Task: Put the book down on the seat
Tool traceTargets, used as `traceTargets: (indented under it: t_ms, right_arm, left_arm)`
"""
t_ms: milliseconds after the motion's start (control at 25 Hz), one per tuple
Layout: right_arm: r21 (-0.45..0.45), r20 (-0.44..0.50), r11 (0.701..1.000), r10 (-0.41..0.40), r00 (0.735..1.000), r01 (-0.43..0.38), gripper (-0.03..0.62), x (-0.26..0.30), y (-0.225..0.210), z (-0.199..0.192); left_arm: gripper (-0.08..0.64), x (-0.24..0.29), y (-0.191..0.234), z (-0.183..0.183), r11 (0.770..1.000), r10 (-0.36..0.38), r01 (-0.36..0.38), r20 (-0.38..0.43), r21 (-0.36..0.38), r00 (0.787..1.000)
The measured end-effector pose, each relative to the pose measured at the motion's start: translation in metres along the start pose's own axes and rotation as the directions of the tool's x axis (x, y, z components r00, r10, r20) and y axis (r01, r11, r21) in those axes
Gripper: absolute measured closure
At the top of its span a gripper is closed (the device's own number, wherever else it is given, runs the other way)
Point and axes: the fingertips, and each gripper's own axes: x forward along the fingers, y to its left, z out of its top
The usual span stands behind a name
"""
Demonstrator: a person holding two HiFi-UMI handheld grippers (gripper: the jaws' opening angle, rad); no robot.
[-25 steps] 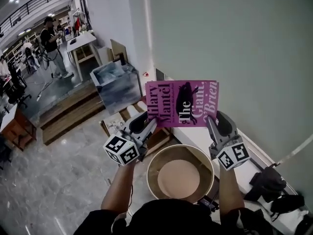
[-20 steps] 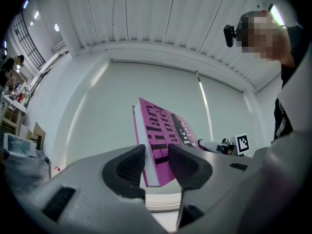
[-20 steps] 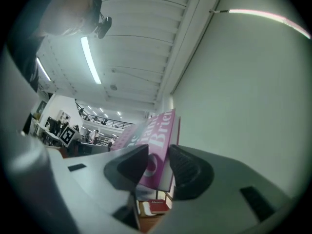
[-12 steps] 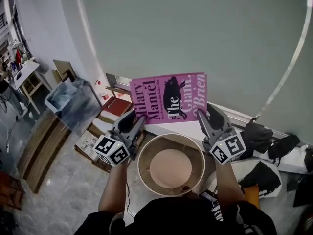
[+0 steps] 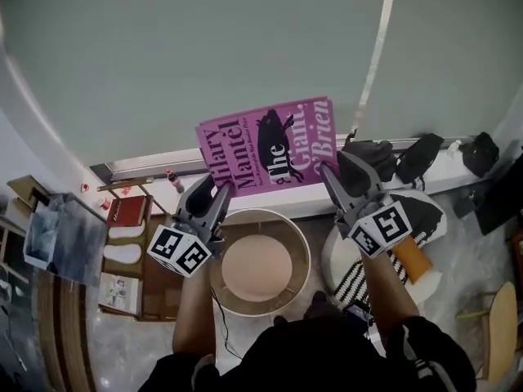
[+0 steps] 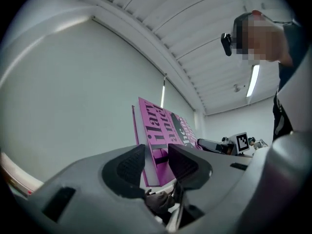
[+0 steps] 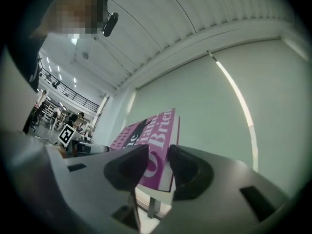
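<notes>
Swung round to the right since a second ago, and now the grey-green wall (image 5: 204,47) fills the back. Round seat (image 5: 257,268) sits below; the pink book (image 5: 265,147) is held up over its far rim, cover towards us, long axis running across and rising to the right, top end left. Left gripper (image 5: 216,198) and right gripper (image 5: 331,178) jaws each clamp a lower corner.

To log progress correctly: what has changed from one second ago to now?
The person turned right; the pink book swung along and tilted, its right-gripper side higher. The left gripper and right gripper still grip its lower corners, above the round stool seat.
</notes>
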Motion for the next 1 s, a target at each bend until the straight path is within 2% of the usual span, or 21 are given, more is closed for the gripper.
traceTargets:
  t_ms: [40, 80, 160, 240, 280, 320, 360, 480, 600, 760, 840, 1000]
  right_arm:
    - [0.046, 0.027, 0.992, 0.12, 0.992, -0.121, 0.443, 0.025, 0.019, -0.006]
    - [0.073, 0.04, 0.978, 0.194, 0.98, -0.196, 0.443, 0.04, 0.044, -0.009]
    - [0.09, 0.03, 0.947, 0.308, 0.951, -0.309, 0.443, 0.075, 0.124, -0.016]
    - [0.085, 0.006, 0.896, 0.437, 0.899, -0.436, 0.443, 0.127, 0.226, -0.025]
    - [0.078, -0.003, 0.879, 0.472, 0.882, -0.47, 0.443, 0.148, 0.263, -0.028]
    - [0.071, -0.009, 0.877, 0.477, 0.879, -0.475, 0.443, 0.161, 0.284, -0.029]
    - [0.065, -0.011, 0.885, 0.464, 0.886, -0.462, 0.443, 0.166, 0.289, -0.028]
    - [0.055, -0.018, 0.912, 0.407, 0.913, -0.406, 0.443, 0.155, 0.257, -0.023]
    - [0.053, -0.014, 0.931, 0.362, 0.932, -0.361, 0.443, 0.128, 0.198, -0.017]
    - [0.062, 0.063, 0.953, 0.292, 0.954, -0.295, 0.443, 0.056, 0.059, -0.007]
    - [0.064, 0.079, 0.96, 0.267, 0.961, -0.272, 0.443, 0.028, 0.01, -0.005]
    - [0.088, 0.036, 0.969, 0.228, 0.973, -0.231, 0.443, 0.019, 0.003, -0.011]
  left_arm:
    - [0.397, -0.034, 0.01, 0.013, 0.992, 0.121, -0.121, 0.007, 0.047, 0.993]
    - [0.397, -0.067, 0.018, 0.021, 0.978, 0.196, -0.196, 0.014, 0.069, 0.981]
    - [0.397, -0.152, 0.046, 0.033, 0.949, 0.31, -0.312, 0.041, 0.051, 0.95]
    - [0.397, -0.253, 0.09, 0.044, 0.901, 0.432, -0.434, 0.089, 0.008, 0.898]
    - [0.397, -0.287, 0.109, 0.05, 0.885, 0.463, -0.465, 0.105, -0.007, 0.88]
    - [0.397, -0.305, 0.124, 0.055, 0.883, 0.467, -0.469, 0.111, -0.015, 0.877]
    - [0.397, -0.308, 0.132, 0.059, 0.891, 0.453, -0.454, 0.111, -0.017, 0.884]
    - [0.397, -0.272, 0.129, 0.062, 0.919, 0.391, -0.393, 0.106, -0.005, 0.914]
    - [0.399, -0.215, 0.102, 0.053, 0.939, 0.34, -0.343, 0.096, 0.014, 0.936]
    - [0.399, -0.089, 0.017, 0.027, 0.955, 0.277, -0.283, 0.078, 0.084, 0.958]
    - [0.399, -0.044, -0.012, 0.015, 0.961, 0.254, -0.26, 0.069, 0.098, 0.965]
    - [0.399, -0.037, -0.016, 0.009, 0.97, 0.234, -0.237, 0.039, 0.064, 0.971]
